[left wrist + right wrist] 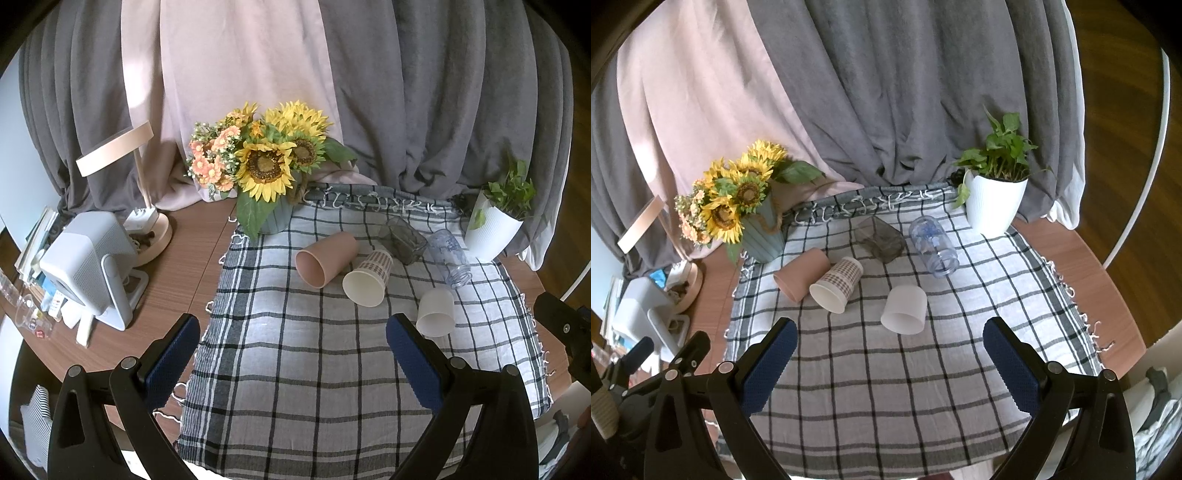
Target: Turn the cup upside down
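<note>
Several cups lie on their sides on a plaid cloth (295, 369) (886, 387): a pink cup (325, 258) (802, 273), a checked paper cup (369, 277) (838, 282), a white frosted cup (436, 312) (905, 310), a dark clear square glass (402, 238) (882, 238) and a clear blue-printed glass (448, 256) (934, 245). My left gripper (291, 332) is open and empty, above the cloth's near part, short of the cups. My right gripper (890, 338) is open and empty, just in front of the white cup.
A sunflower vase (269, 173) (738, 206) stands at the cloth's back left, a white potted plant (498, 218) (997, 195) at the back right. A lamp (147, 206) and a white appliance (92, 266) stand on the wooden table at left. Curtains hang behind.
</note>
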Available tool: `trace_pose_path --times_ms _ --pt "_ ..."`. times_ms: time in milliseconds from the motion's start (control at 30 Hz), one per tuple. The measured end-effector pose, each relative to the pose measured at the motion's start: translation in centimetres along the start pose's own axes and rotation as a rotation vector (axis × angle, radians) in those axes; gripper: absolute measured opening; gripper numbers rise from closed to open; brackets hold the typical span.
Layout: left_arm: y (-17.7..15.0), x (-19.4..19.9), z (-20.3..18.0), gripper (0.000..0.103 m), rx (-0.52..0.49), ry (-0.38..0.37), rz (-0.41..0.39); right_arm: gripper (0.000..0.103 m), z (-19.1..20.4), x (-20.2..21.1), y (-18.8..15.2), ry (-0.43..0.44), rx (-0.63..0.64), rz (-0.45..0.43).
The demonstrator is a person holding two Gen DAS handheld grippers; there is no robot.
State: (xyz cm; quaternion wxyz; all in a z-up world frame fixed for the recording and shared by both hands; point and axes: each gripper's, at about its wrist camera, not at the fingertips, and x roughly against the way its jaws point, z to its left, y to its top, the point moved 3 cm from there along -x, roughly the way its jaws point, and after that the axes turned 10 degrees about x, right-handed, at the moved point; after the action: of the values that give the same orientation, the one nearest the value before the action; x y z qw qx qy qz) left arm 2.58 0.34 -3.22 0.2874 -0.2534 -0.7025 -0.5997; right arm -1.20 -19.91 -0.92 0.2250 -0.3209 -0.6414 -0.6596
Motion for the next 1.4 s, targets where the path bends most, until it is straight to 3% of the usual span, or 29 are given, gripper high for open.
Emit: trace_pose_path --times_ms 600,767,867,1033,1200,1400 --pt "0.0 -0.1 0.0 0.103 0.000 0.002 0.004 0.101 0.3 -0.3 0.1 0.004 0.000 0.004" --pt "0.3 -1.8 0.0 0.103 0.002 0.031 0.026 0.101 0.3 -1.4 0.1 0.008 -0.001 0.010" --pt "0.6 -3.6 0.6 0.103 0.012 0.071 0.044 0.101 0.5 -2.9 0.6 0.021 -0.004 0.024" --pt "1.9 -6.5 1.8 0.103 0.029 0.111 0.050 0.101 1.8 -8.1 2.1 0.144 0.000 0.130" --pt "3.4 -8.7 2.3 0.103 0.026 0.128 0.022 0.098 2.6 -13.5 3.9 0.228 -0.020 0.213" --pt "4.8 -12.5 2.9 0.103 0.056 0.141 0.052 0.092 3.9 -19.8 5.4 0.304 -0.054 0.323"
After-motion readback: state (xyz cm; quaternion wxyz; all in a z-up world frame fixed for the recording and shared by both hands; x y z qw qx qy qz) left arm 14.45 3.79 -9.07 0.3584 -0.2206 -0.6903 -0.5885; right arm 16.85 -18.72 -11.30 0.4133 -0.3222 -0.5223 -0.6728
